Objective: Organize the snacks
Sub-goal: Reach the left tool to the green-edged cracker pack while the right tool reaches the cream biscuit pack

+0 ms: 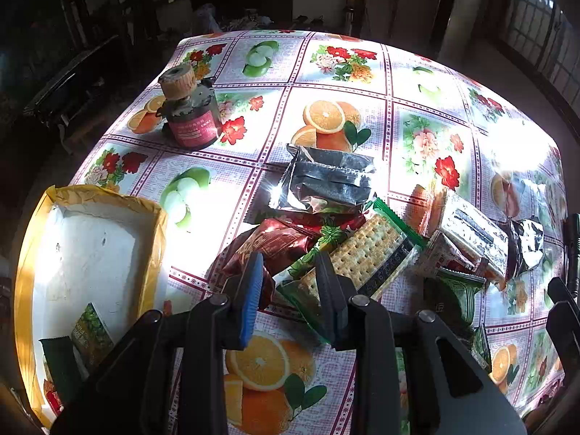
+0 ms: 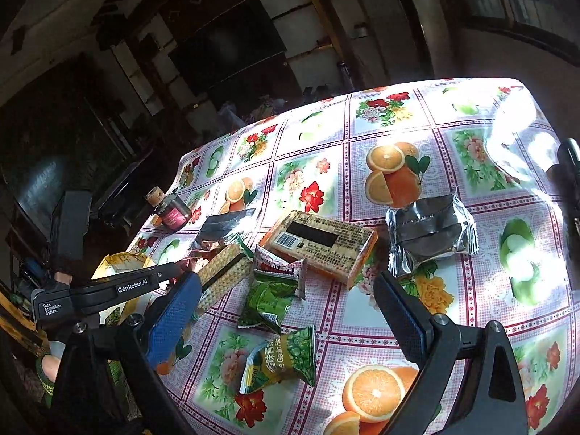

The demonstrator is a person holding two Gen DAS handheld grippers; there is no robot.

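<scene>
Snack packets lie heaped on a fruit-print tablecloth (image 1: 427, 72). My left gripper (image 1: 290, 268) is open, its fingers straddling the near end of a green-edged cracker pack (image 1: 366, 250), with a red foil packet (image 1: 268, 243) to its left. A yellow-rimmed white box (image 1: 90, 250) at the left holds a green snack packet (image 1: 90, 333). My right gripper (image 2: 286, 293) is open wide above a green packet (image 2: 272, 297), with a green pea packet (image 2: 282, 359) nearer. An orange cracker box (image 2: 322, 243) and a silver packet (image 2: 431, 232) lie beyond.
A small red-labelled jar with a cork lid (image 1: 188, 112) stands at the far left of the table. Silver packets (image 1: 326, 177) lie behind the heap. The left gripper's body (image 2: 108, 290) reaches in at the right view's left. The room around is dark.
</scene>
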